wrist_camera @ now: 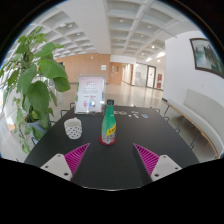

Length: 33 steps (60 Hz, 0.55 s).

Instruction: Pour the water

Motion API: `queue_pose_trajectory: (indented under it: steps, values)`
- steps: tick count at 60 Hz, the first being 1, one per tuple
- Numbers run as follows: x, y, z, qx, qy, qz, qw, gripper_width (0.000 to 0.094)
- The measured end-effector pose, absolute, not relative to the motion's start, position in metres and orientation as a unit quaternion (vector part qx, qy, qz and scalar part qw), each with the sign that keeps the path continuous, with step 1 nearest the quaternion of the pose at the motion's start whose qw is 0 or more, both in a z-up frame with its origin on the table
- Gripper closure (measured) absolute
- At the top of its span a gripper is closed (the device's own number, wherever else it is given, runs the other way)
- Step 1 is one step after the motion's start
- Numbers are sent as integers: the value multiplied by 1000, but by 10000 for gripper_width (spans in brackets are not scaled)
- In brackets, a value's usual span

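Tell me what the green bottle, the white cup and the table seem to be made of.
Green bottle: probably translucent plastic, with a red cap and printed label. White cup: likely ceramic or paper; matte white with small dark dots, too small to settle. Table: dark, matte top, perhaps laminate. The open tongs hover short of both.

A dark round table (100,160) is standing near, a leafy plant (32,80) rising at its left. Far off, a pale hall floor (140,98) is running to doors, seemingly wooden. A framed picture (206,56) is hanging right.
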State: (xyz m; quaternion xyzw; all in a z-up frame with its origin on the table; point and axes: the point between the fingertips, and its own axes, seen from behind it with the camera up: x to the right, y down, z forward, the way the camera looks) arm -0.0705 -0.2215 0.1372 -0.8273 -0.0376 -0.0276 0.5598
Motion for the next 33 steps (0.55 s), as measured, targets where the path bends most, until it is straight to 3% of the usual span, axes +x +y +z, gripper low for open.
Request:
queue_pose_trajectory:
  steps: [23, 33]
  values:
    - [-66, -266, 158, -818, -33, -31, 573, 77]
    - [-61, -268, 150, -820, -35, -38, 570, 75]
